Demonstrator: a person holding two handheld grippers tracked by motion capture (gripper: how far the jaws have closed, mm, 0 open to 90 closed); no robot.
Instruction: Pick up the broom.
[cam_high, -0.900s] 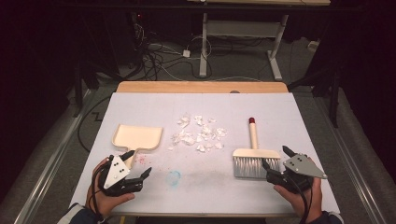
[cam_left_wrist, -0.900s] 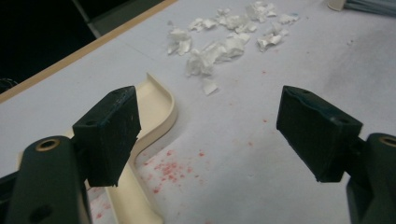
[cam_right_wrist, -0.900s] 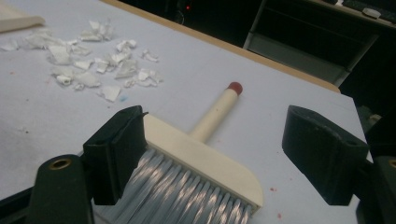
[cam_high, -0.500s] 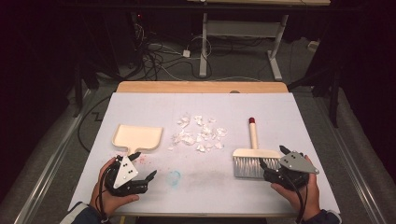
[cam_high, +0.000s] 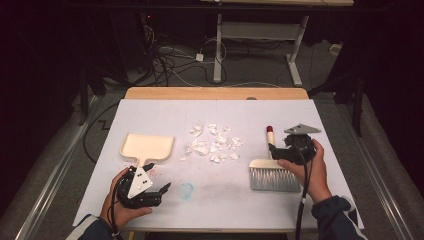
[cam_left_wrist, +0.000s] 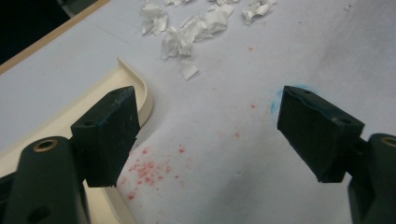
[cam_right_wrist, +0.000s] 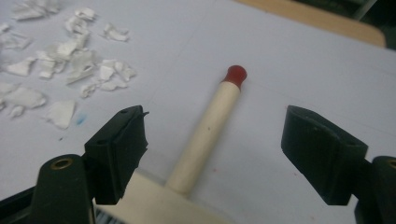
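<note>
White-topped table (cam_high: 150, 107) amid dark floor and cables; brush, dustpan and paper scraps laid out.

Right gripper (cam_right_wrist: 212, 154) held low over brush (cam_high: 272, 172) at 4 o'clock, jaws spread wide either side of cream handle (cam_right_wrist: 205, 133), not touching it. Left gripper (cam_left_wrist: 205, 135) rested at 7 o'clock, jaws likewise spread, dustpan (cam_high: 146, 147) just beside left jaw. Paper scraps (cam_high: 212, 145) heaped centrally between the two tools.

The high view looks forward and down from above the near edge of the table (cam_high: 150, 107). The left gripper view sits low and close at the near left, facing the dustpan (cam_left_wrist: 135, 84) and the paper scraps (cam_left_wrist: 187, 32). The right gripper view sits low on the right, looking along the brush handle (cam_right_wrist: 210, 126) toward the far edge. Both share the scraps.
</note>
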